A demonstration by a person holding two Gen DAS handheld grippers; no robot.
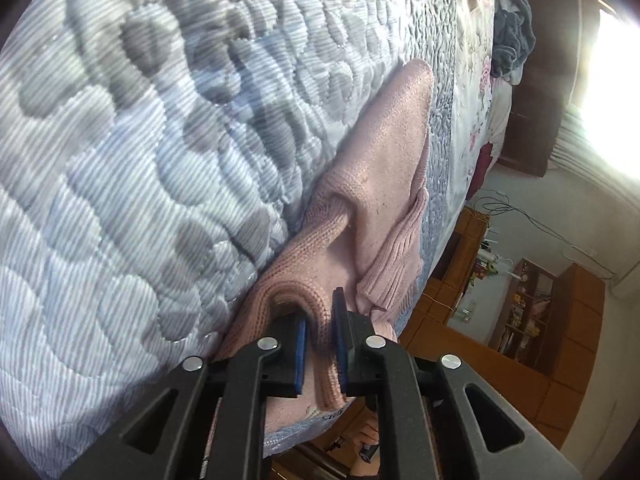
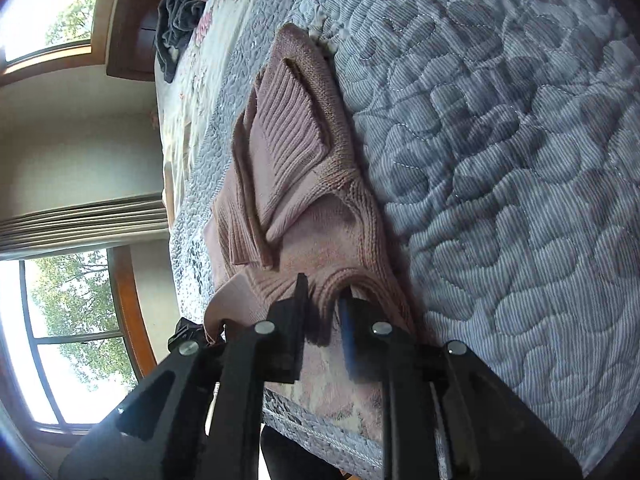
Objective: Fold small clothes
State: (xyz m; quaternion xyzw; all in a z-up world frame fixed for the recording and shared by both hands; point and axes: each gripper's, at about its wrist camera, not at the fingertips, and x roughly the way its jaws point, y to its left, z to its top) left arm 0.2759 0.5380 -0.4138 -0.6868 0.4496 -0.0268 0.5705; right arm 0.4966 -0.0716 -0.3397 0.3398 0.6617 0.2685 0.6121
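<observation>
Left gripper pinching a thick knit fold at the near edge of the pink sweater; right gripper clamped likewise on the same edge. Sweater stretched lengthwise straight ahead of both, away across the quilted bed, a ribbed sleeve laid over its middle. Neither hand nearer; far end probably the target for the carried edge.

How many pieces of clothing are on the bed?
2: a pink sweater near the bed's edge, pinched by both grippers, and a dark grey garment bunched at the far end. Others may lie out of view.
</observation>
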